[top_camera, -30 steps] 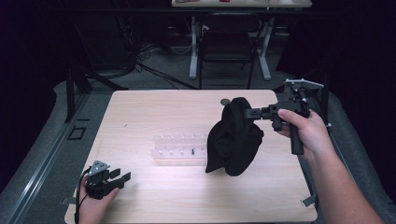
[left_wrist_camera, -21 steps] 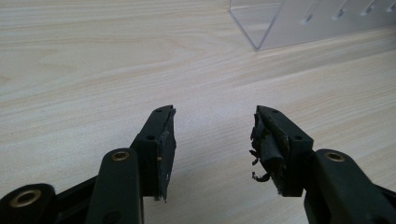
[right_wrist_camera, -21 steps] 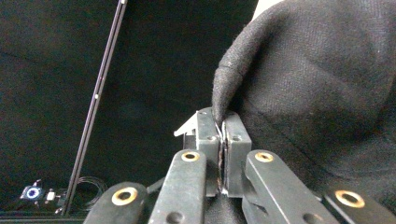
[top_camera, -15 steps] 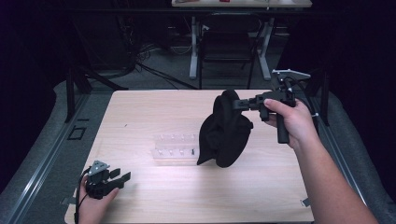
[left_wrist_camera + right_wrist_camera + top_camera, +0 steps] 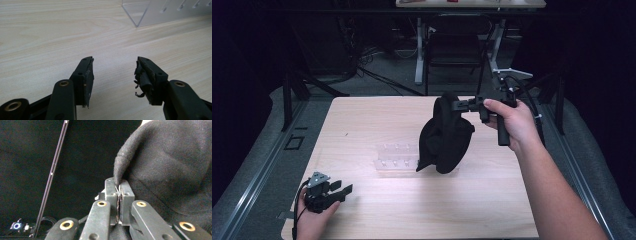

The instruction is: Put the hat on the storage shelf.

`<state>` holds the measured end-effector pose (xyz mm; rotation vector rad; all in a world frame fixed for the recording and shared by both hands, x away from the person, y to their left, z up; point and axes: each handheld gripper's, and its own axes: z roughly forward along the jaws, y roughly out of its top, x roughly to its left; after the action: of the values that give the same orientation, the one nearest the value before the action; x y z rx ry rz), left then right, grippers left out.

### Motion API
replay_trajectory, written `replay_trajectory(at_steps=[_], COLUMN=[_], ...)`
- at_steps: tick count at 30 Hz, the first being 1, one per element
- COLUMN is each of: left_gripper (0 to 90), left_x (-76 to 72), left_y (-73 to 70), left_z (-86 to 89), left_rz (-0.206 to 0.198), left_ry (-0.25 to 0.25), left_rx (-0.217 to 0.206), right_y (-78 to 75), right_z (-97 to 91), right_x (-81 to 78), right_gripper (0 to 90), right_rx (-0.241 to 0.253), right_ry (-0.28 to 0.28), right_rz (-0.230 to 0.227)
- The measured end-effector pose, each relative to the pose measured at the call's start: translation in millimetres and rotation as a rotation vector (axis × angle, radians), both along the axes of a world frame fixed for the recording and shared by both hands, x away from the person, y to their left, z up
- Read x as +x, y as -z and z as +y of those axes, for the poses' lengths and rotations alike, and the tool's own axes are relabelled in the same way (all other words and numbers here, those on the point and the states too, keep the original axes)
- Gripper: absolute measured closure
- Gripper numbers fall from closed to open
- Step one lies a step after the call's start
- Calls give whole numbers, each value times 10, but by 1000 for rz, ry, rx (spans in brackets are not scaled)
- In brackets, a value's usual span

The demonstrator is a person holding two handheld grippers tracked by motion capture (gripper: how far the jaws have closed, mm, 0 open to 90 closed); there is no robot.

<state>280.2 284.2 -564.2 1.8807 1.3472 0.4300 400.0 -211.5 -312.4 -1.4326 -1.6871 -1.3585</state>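
while the right gripper (image 5: 460, 105) pinches the black cloth's (image 5: 446, 137) edge aloft.

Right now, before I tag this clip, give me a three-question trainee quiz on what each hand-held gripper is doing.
1. True or false: the right hand-held gripper is shut on the black cloth.
2. The left hand-held gripper is: A) open, holding nothing; B) shut on the cloth; C) gripping the clear rack.
3. Fill in: in the high view, the cloth's lower edge hangs in front of the clear plastic ____.

Key: 1 true; 2 A; 3 rack.
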Motion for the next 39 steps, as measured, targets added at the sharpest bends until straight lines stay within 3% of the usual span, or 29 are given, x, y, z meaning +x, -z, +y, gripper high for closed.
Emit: replay_trajectory(at_steps=[15, 16, 25, 26, 27, 39], left_gripper=[483, 483, 483, 483, 483, 483], left_x=[1, 2, 6, 6, 6, 4], left_y=[-1, -2, -3, -2, -2, -6], left_z=[9, 9, 8, 8, 9, -17], left_rz=[-2, -3, -4, -4, -4, -6], left_ry=[1, 2, 3, 3, 3, 7], left_rx=[-5, -5, -3, -2, -2, 4], right_y=[24, 53, 92, 92, 67, 93], right_z=[120, 187, 222, 222, 140, 150], right_x=[157, 169, 229, 229, 244, 267], right_gripper=[883, 882, 882, 882, 882, 882], right_rx=[-21, 3, -1, -1, -32, -42], right_ry=[11, 89, 127, 127, 21, 18], right_rz=[0, -21, -22, -22, 5, 5])
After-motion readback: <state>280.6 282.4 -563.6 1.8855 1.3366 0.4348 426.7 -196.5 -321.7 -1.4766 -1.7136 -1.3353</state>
